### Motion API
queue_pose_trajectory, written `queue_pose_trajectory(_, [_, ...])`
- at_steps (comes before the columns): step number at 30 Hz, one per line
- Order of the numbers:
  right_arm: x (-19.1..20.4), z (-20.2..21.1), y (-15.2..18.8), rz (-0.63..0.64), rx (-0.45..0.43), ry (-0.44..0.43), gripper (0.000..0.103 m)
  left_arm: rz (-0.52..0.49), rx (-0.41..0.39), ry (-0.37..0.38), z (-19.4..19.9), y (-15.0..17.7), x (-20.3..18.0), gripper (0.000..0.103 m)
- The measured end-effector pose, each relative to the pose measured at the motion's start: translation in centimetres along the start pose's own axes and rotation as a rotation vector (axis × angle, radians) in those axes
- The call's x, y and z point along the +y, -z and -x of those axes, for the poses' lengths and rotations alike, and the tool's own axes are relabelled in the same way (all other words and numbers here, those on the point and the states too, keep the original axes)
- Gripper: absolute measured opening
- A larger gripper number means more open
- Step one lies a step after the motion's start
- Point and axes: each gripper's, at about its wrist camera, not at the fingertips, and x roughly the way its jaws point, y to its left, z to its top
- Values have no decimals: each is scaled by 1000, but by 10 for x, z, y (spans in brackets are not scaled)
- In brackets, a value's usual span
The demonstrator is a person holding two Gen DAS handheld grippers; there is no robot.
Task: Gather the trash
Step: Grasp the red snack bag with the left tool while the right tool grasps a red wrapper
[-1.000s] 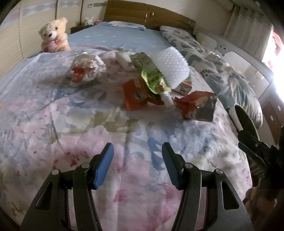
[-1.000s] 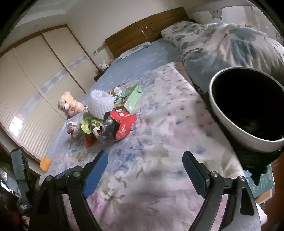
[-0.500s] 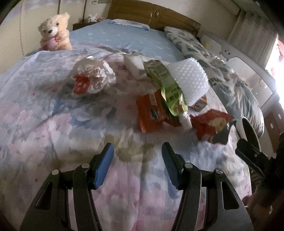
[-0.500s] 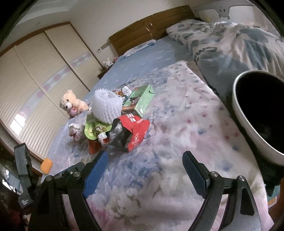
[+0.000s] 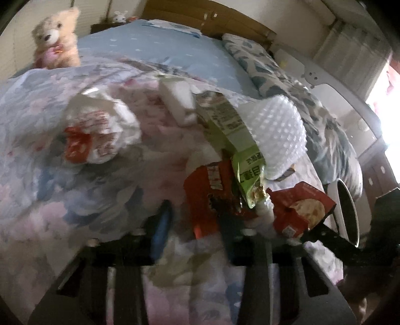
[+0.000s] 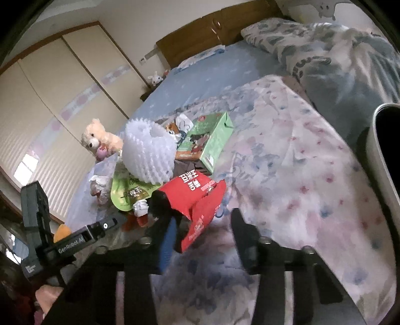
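Trash lies in a heap on the floral bedspread (image 5: 62, 200). In the left wrist view I see a crumpled white and red wrapper (image 5: 97, 135), a green pouch (image 5: 235, 140), white foam netting (image 5: 277, 135), an orange-red wrapper (image 5: 210, 197) and a red snack bag (image 5: 300, 210). My left gripper (image 5: 195, 232) is open, its jaws at the orange-red wrapper's near edge. In the right wrist view my right gripper (image 6: 205, 237) is open, jaws either side of the red snack bag (image 6: 197, 200). A green box (image 6: 210, 142) lies behind the foam netting (image 6: 150, 152).
A white trash bin with a black liner stands off the bed's right edge (image 6: 385, 160), also in the left wrist view (image 5: 346, 212). A teddy bear (image 5: 56, 40) sits at the far left. A folded grey patterned quilt (image 6: 337, 55) lies along the right. A wooden headboard (image 5: 207, 17) stands behind.
Both grippers have moved forward to the trash heap. The left now reaches the orange-red wrapper, the right the red snack bag. The bin has slid toward the right edge of the right view.
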Motion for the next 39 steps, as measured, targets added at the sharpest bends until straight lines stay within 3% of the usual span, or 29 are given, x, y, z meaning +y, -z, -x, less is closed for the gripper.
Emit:
queue_pose_trajectory(3, [0,-7,2,2,21,-6,15,-4,0,13,-2,1,-1,3])
queue_pose_trajectory(7, [0,-7,5,7,26,-15,7,-12,-35,7,10,9,-3,1])
queue_pose_trajectory(19, [-2,15,17,16,3,-10,3,-25,-141,-64,61,42,-6,0])
queue_pose_trajectory(28, [-10,48,23,4,-44,2,3,-52,-142,-29,82,63,-21,0])
queue_pose_trajectory(39, [-32,85,30,-35,-95,21,3,-151,-135,43,87,76,-77,0])
